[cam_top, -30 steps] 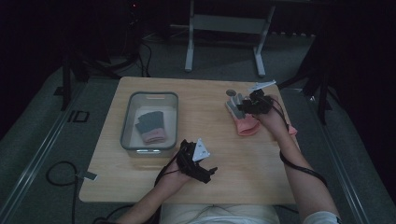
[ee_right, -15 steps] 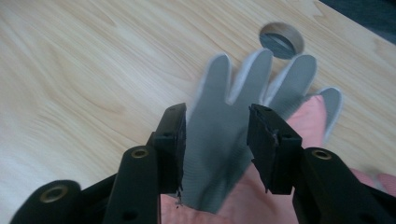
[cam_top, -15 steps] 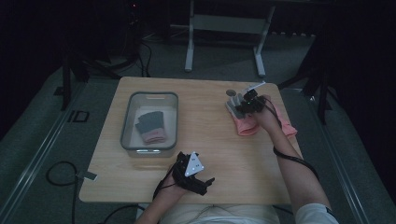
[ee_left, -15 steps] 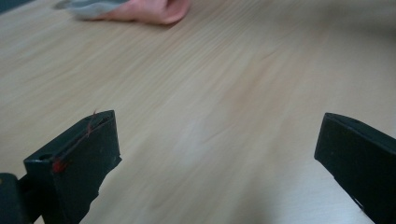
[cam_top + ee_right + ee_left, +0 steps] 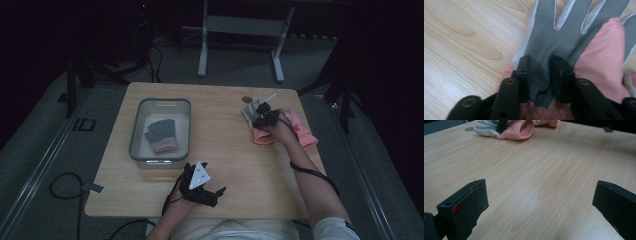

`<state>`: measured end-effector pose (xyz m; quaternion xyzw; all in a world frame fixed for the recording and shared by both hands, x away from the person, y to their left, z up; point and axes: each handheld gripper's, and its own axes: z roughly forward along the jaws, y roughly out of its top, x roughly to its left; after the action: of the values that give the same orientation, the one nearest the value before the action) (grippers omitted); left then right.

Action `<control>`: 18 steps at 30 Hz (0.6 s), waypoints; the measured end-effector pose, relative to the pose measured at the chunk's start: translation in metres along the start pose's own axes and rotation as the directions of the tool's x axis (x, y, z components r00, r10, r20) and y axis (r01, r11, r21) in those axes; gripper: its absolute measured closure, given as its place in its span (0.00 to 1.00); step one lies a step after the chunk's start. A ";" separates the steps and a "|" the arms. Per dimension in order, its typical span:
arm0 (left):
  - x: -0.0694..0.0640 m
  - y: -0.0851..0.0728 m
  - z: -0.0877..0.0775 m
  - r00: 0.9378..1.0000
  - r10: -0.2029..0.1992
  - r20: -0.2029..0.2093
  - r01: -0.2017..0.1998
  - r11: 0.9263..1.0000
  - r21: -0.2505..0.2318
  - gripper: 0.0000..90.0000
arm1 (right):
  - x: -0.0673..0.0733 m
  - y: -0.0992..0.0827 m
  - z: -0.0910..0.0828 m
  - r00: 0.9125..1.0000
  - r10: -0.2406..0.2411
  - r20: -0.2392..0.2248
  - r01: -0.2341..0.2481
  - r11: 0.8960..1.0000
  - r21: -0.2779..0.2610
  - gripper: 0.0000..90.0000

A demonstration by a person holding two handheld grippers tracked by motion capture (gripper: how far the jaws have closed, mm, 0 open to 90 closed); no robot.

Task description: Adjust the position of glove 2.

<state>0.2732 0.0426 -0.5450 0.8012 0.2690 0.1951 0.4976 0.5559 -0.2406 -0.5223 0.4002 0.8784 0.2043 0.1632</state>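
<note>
My right gripper (image 5: 539, 75) has just been closing, fingers pinching the grey-palmed pink work glove (image 5: 554, 37); I'd lift straight up (left fingers (image 5: 464, 207) wide, empty).

Place: dim lab or recording studio | Evidence: lone wooden table (image 5: 225, 165) on grey carpet (image 5: 45, 165); metal stand legs (image 5: 240, 45) behind it; cables (image 5: 60, 187) trailing over floor; dark tripod legs (image 5: 75, 85) at table's sides; black surroundings, no household furniture

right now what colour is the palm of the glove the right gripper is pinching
Grey, dimpled palm with pale grey-white edging on the glove, lying over pink fabric; it shows best in the right gripper view.
</note>
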 end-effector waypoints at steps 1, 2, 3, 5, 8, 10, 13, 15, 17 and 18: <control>0.000 -0.001 -0.001 1.000 0.003 0.001 -0.003 1.000 -0.001 0.00 | 0.001 0.000 0.000 1.000 0.007 0.006 -0.007 1.000 0.003 0.81; -0.001 -0.001 -0.001 1.000 0.008 -0.001 -0.008 1.000 -0.001 0.00 | 0.002 0.000 0.000 1.000 0.013 0.009 -0.013 1.000 0.004 0.83; -0.001 -0.002 -0.002 1.000 0.015 -0.004 -0.015 1.000 0.001 0.00 | 0.002 0.000 0.000 1.000 0.024 0.008 -0.024 1.000 0.002 0.86; -0.001 -0.004 -0.003 1.000 0.023 -0.014 -0.023 1.000 -0.003 0.00 | 0.001 -0.001 0.000 0.998 0.063 0.008 -0.063 0.998 -0.009 0.90; -0.002 -0.007 -0.005 0.999 0.004 -0.036 -0.006 0.999 -0.046 0.00 | -0.001 -0.004 -0.002 0.989 0.148 -0.002 -0.148 0.988 -0.038 0.95; -0.002 -0.007 -0.003 0.999 0.009 -0.034 -0.010 0.999 -0.053 0.00 | 0.000 -0.005 -0.006 0.986 0.169 0.010 -0.168 0.984 -0.058 0.97; -0.003 -0.007 0.000 0.999 0.018 -0.035 -0.019 0.999 -0.029 0.00 | 0.005 -0.003 -0.020 0.983 0.181 0.029 -0.178 0.979 -0.095 0.98; -0.002 -0.008 0.001 1.000 0.005 -0.024 -0.005 1.000 -0.025 0.00 | 0.010 -0.001 -0.034 0.980 0.198 0.030 -0.193 0.972 -0.133 0.98; -0.001 -0.009 0.002 1.000 0.003 -0.025 -0.004 1.000 -0.020 0.00 | 0.016 0.001 -0.052 0.978 0.209 0.014 -0.204 0.964 -0.172 0.98; -0.001 -0.009 0.002 1.000 0.006 -0.022 -0.006 1.000 -0.019 0.00 | 0.020 0.002 -0.062 0.976 0.217 0.010 -0.211 0.958 -0.195 0.99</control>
<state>0.2714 0.0439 -0.5545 0.7950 0.2699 0.2079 0.5019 0.5165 -0.2383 -0.4701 0.4780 0.8034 0.2987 0.1919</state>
